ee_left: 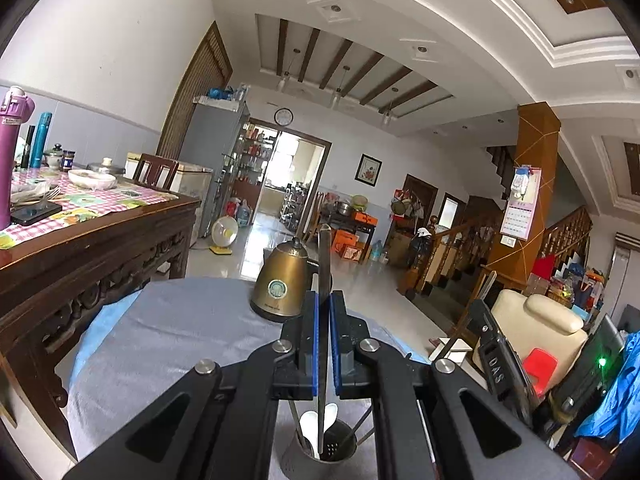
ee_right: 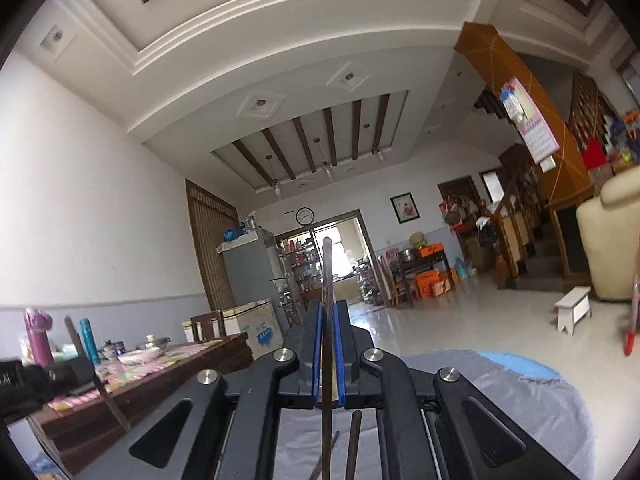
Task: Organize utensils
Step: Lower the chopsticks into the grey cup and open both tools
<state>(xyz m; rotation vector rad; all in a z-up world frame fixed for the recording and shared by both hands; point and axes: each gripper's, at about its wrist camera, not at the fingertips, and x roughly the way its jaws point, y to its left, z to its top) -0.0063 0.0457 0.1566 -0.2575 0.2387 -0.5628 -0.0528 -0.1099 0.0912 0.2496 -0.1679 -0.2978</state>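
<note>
Left gripper [ee_left: 324, 300] fingers clamped on flat metal utensil handle [ee_left: 324, 256], above perforated holder [ee_left: 325, 454] on tabletop [ee_left: 168, 328]. Right gripper [ee_right: 329, 312] fingers pinching thin utensil [ee_right: 327, 272], raised. Risks: narrow grip slipping, utensil pivoting, missing holder, toppling kettle [ee_left: 280, 284].

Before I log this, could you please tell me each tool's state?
Left tool: closed on a metal utensil.
Right tool: closed on a thin metal utensil.

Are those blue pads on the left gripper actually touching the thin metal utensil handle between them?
Touching. In the left wrist view, the left gripper has its blue pads pressed flat against both sides of the thin metal utensil handle, with no gap showing.
</note>
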